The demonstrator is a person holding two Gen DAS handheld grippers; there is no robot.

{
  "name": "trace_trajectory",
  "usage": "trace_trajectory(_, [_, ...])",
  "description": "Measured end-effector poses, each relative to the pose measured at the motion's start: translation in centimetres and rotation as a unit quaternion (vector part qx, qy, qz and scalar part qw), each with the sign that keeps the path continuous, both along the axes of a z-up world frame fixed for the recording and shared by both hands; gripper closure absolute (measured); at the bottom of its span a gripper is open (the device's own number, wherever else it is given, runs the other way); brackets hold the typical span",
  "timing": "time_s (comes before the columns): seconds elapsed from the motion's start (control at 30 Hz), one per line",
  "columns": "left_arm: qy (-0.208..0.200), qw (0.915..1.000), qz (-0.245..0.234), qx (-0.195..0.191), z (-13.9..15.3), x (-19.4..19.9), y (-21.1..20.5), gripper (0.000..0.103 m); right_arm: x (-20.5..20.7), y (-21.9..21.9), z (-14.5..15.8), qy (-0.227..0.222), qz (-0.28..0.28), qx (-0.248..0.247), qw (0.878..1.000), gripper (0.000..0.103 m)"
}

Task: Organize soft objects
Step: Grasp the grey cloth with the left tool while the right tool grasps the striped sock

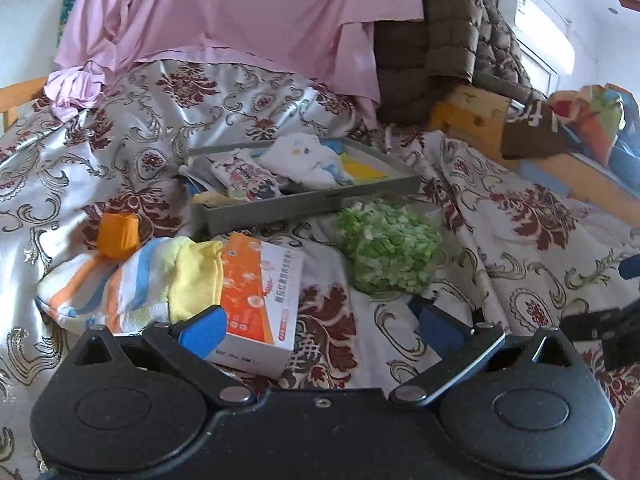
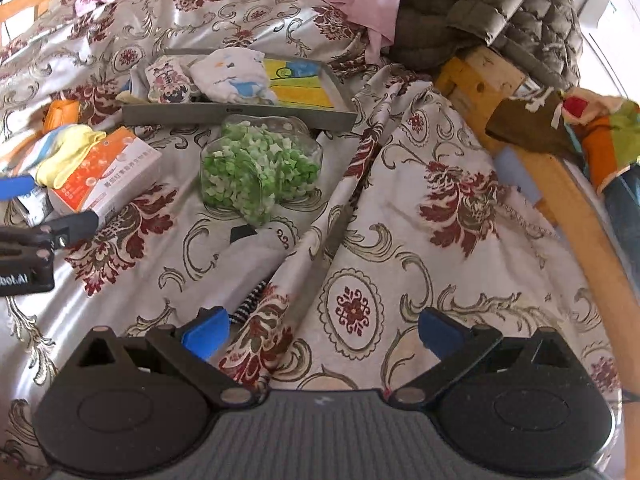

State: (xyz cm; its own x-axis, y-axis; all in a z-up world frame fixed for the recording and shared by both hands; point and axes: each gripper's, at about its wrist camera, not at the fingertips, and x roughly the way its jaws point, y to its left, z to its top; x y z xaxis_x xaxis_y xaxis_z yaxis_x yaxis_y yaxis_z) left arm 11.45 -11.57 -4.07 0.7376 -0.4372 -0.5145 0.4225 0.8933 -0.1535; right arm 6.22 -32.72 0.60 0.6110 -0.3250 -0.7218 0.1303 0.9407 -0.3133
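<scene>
Both hand-held grippers, left (image 1: 320, 320) and right (image 2: 322, 330), hover wide open and empty over the bed (image 2: 440, 240), likely lining up on the striped sock (image 1: 132, 280) at lower left, short of the grey tray (image 1: 304, 204) mid-frame.

On the bed (image 1: 500, 240), the tray (image 1: 280, 210) holds folded cloths (image 1: 304, 160); before it lie a bag of pieces (image 1: 386, 250), and left of that, a box (image 1: 260, 292) and socks (image 1: 132, 284).

Striped sock bundle (image 1: 132, 284) lies crumpled against the orange box's left side. A white cloth (image 1: 304, 158) and patterned pouch (image 1: 248, 176) sit heaped in the grey tray (image 1: 280, 208).
</scene>
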Motion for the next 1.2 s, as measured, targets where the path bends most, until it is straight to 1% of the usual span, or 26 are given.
trace_trajectory(0.2, [0.000,0.9999,-0.015,0.002,-0.4,-0.2,-0.2,0.001,-0.1,-0.5,0.3,-0.007,-0.019,0.009,1.000,0.000])
trace_trajectory(0.3, [0.002,0.9996,-0.029,0.002,-0.8,0.1,-0.6,0.001,0.2,-0.8,0.2,0.008,-0.010,0.027,1.000,0.000])
trace_trajectory(0.4, [0.008,0.9988,-0.049,0.002,-1.5,1.0,-1.5,0.001,0.8,-1.2,0.3,0.025,0.012,0.046,0.999,0.000])
trace_trajectory(0.57, [0.027,0.9966,-0.078,0.003,-2.9,2.1,-2.9,0.001,1.6,-1.5,-0.3,0.049,0.050,-0.010,0.998,0.000])
trace_trajectory(0.77, [0.032,0.9915,-0.126,-0.007,-3.7,2.9,-4.4,0.001,2.8,-2.5,-1.7,0.081,0.093,-0.010,0.992,0.000])
trace_trajectory(0.87, [0.036,0.9860,-0.162,-0.012,-4.2,3.2,-5.5,0.001,3.5,-2.3,-2.5,0.100,0.123,-0.035,0.987,0.000])
trace_trajectory(0.93, [0.041,0.9818,-0.185,-0.013,-4.7,3.5,-6.3,0.003,3.9,-2.1,-3.2,0.112,0.146,-0.053,0.981,0.000])
trace_trajectory(1.0, [0.053,0.9777,-0.203,-0.014,-5.2,3.9,-6.9,0.012,4.3,-1.9,-3.8,0.119,0.180,-0.060,0.975,0.000])
trace_trajectory(1.03, [0.062,0.9757,-0.209,-0.016,-5.6,4.2,-7.2,0.015,4.6,-1.8,-4.1,0.123,0.198,-0.062,0.970,0.000])
trace_trajectory(1.1, [0.085,0.9713,-0.220,-0.030,-6.2,4.8,-7.5,0.023,5.2,-1.3,-4.8,0.136,0.234,-0.069,0.960,0.000])
trace_trajectory(1.13, [0.095,0.9691,-0.225,-0.036,-6.4,5.1,-7.7,0.025,5.5,-1.0,-5.2,0.143,0.248,-0.075,0.955,0.000])
trace_trajectory(1.2, [0.116,0.9637,-0.236,-0.045,-6.8,5.7,-8.1,0.033,6.2,-0.4,-5.9,0.155,0.272,-0.091,0.945,0.001])
